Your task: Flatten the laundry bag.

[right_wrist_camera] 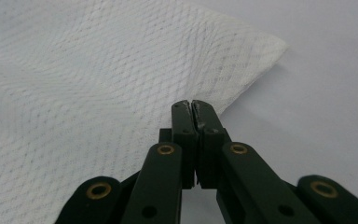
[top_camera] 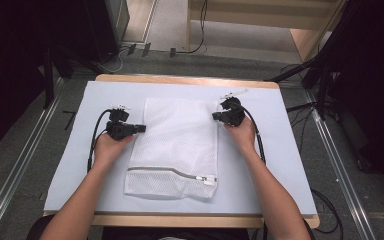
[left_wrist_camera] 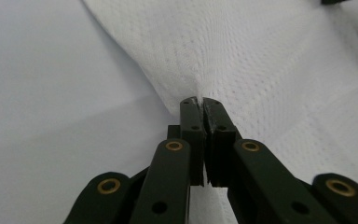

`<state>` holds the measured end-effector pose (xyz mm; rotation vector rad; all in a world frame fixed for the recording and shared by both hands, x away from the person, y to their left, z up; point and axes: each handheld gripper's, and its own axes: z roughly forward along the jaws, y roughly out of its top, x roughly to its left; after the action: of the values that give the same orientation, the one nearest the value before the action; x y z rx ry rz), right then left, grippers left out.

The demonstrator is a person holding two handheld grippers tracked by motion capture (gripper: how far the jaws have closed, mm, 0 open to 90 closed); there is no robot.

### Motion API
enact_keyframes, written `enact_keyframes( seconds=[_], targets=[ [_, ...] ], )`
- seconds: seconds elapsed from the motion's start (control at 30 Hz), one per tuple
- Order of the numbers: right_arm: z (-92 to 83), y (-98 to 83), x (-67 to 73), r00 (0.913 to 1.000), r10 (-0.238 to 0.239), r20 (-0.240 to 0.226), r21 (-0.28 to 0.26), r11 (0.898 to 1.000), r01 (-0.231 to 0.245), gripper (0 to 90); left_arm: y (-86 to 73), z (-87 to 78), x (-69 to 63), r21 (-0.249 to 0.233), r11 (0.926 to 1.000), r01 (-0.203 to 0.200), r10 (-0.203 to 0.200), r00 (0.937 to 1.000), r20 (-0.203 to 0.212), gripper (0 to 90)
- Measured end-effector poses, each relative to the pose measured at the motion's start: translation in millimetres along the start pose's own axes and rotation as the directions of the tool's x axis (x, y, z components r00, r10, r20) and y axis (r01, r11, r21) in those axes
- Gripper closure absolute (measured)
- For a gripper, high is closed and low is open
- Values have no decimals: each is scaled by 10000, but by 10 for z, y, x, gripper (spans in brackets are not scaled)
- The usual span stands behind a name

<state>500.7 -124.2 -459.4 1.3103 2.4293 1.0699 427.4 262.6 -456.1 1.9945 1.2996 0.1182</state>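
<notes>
High view first, from my edge of the table (top_camera: 280, 200) outward: the white mesh laundry bag (top_camera: 180, 145) lies flat on the pale sheet, its zipper (top_camera: 180, 174) along the end nearest me with the pull (top_camera: 208, 181) at the right. Farther up, both my hands work the bag's long sides. My left gripper (top_camera: 141, 128) bites the left edge and my right gripper (top_camera: 215, 116) bites the right edge near the far corner.

Left gripper view puts the jaws pressed together on a pinch of mesh (left_wrist_camera: 200, 84), with creases fanning away from the tips. Right gripper view has those jaws clamped too, on the bag's edge (right_wrist_camera: 205, 100) just short of the far corner (right_wrist_camera: 277, 45).

I judge the step to be spreading or lifting the bag by its sides. To do it well I should keep both pinches firm, move the hands evenly so the mesh tensions without twisting, and pull gently: the grip holds little fabric, and a jerk could slip it free or bunch the net.
</notes>
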Motion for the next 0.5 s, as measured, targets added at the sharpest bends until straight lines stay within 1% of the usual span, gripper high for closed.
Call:
enact_keyframes(
  seconds=[0.03, 0.13, 0.2, 0.23, 0.27, 0.3, 0.33, 0.37, 0.4, 0.43, 0.47, 0.5],
  targets=[
    [-10, -3, -1, 10000, -1, -45, -76, 10000, 0, 887, 0, 1, -1, -35, 10000, -35, 35, 10000, -52, 886],
    [-27, -5, 10, 10000, 3, 31, -96, 10000, -3, 865, 4, -18, 6, -65, 9999, -77, 76, 9998, -174, 885],
    [-46, -15, 18, 9999, -49, 123, -156, 9999, 51, 813, 0, -28, 18, -91, 9999, -85, 82, 9993, -356, 882],
    [-66, -35, 24, 9997, -114, 204, -218, 9997, 118, 745, -5, -37, 32, -98, 9999, -42, 37, 9987, -513, 872],
    [-77, -48, 23, 9999, -57, 125, -263, 9996, 61, 721, -13, -45, 49, -140, 9999, 95, -103, 9983, -570, 851],
    [-77, -48, 23, 9999, -57, 125, -263, 9996, 61, 721, -20, -52, 64, -163, 9997, 195, -204, 9982, -572, 851],
    [-89, -57, 26, 10000, 24, 44, -272, 9996, -23, 707, -26, -59, 80, -140, 9998, 155, -163, 9982, -583, 812],
    [-105, -65, 32, 10000, -29, 20, -300, 9995, 30, 688, -31, -65, 90, -144, 9996, 254, -260, 9986, -456, 735],
    [-123, -68, 39, 10000, -97, 16, -296, 9995, 97, 673, -34, -83, 96, -110, 9994, 332, -335, 9989, -333, 690],
    [-170, -65, 52, 9998, -118, -145, -311, 9995, 113, 638, -36, -92, 93, -110, 9992, 393, -396, 9988, -276, 611],
    [-170, -65, 52, 9998, -118, -145, -311, 9995, 113, 638, -40, -107, 92, -94, 9992, 376, -378, 9991, -187, 611],
    [-229, -63, 60, 9995, -122, -301, -441, 9990, 109, 626, -44, -121, 88, 5, 9994, 360, -360, 9993, -134, 541]
  ],
)
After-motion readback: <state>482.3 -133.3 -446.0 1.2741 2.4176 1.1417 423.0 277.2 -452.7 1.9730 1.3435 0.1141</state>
